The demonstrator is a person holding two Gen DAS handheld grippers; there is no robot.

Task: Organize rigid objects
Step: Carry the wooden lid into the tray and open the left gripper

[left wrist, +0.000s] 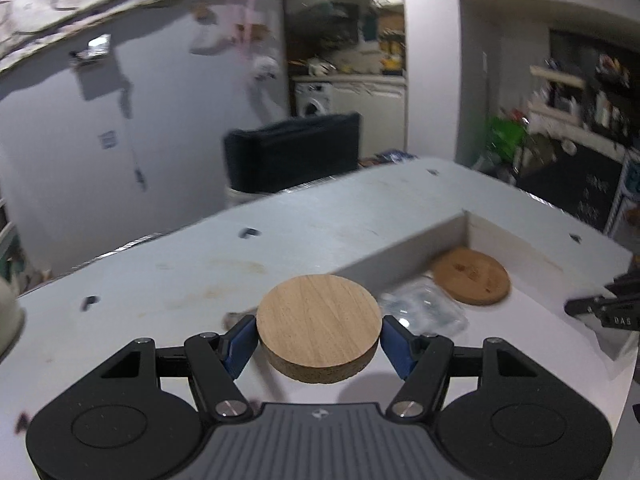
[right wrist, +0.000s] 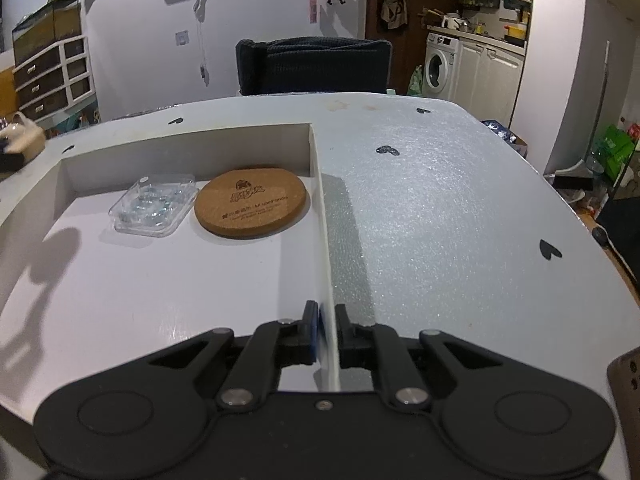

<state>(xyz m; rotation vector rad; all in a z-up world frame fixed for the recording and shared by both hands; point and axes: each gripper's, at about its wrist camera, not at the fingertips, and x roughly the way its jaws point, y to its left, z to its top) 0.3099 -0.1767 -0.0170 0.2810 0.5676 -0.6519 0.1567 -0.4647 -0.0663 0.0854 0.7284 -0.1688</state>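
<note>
I have the left tool (left wrist: pixel 318 334) clamped on a thick round disc of pale wood with a cork underside (left wrist: pixel 318 326), its blue pads (left wrist: pixel 239 346) pressing the rim from either side. The disc hangs clear above the pale grey worktop (left wrist: pixel 168 280), just short of the near wall of the shallow white cardboard tray (left wrist: pixel 396 254). My right tool (right wrist: pixel 327 334) is pinched shut on the tray's thin right-hand wall (right wrist: pixel 325 248), steadying it.

Inside the tray, a flat round cork coaster with dark printing (right wrist: pixel 251 204) lies near the far corner, and a clear plastic blister case (right wrist: pixel 154 206) sits just beside it. The rest of the tray floor is bare.

What worries me:
- The pads hold the disc only at two points on a curved edge. I judge that a quick swing or tilt could let it rotate or squirt out before it reaches the tray.
- The tray wall stands between the disc and its landing spot. Carrying too low would knock the wall, and that could tear the thin card or pull it from the right tool's pinch.
- Releasing over the clear case or the coaster would leave the disc perched crooked. I'd aim for the open floor nearer me.
- The left view is smeared, so my read of the gap to the wall is rough.
</note>
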